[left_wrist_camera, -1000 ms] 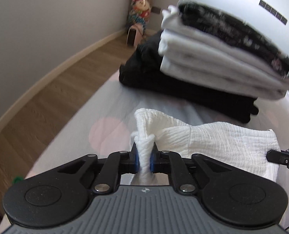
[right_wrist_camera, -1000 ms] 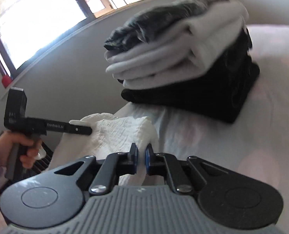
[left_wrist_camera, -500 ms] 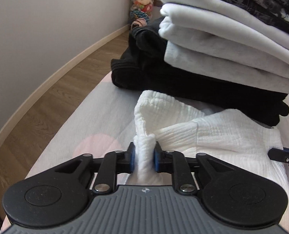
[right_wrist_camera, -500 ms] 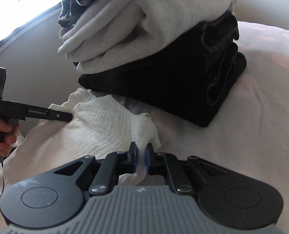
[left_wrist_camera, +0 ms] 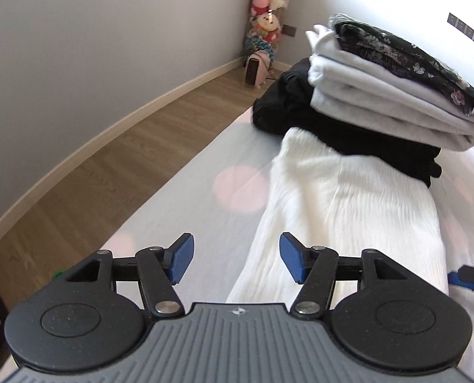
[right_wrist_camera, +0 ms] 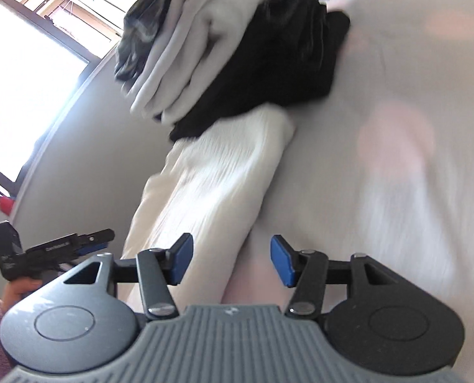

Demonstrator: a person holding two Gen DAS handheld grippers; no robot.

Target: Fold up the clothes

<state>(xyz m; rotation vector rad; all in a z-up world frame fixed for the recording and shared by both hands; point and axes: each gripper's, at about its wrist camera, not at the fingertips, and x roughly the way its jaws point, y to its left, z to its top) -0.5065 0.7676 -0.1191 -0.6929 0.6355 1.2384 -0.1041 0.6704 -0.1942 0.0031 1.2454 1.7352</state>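
White garment flat on bed, ahead of left tongs and right tongs, both spread, gripping nothing

Motion-blurred clothes stack, bedsheet

Ahead, 12 to 1 o'clock: the stack of folded clothes stood tall and blocked the way forward, its black bottom layer touching the white garment.
Left, 9 to 11 o'clock: bare bed sheet lay free up to the bed's edge, then open wooden floor.
Between left tongs: spread wide, nothing held.
Right tongs: spread wide over the garment's edge; pale sheet free at 2 o'clock.
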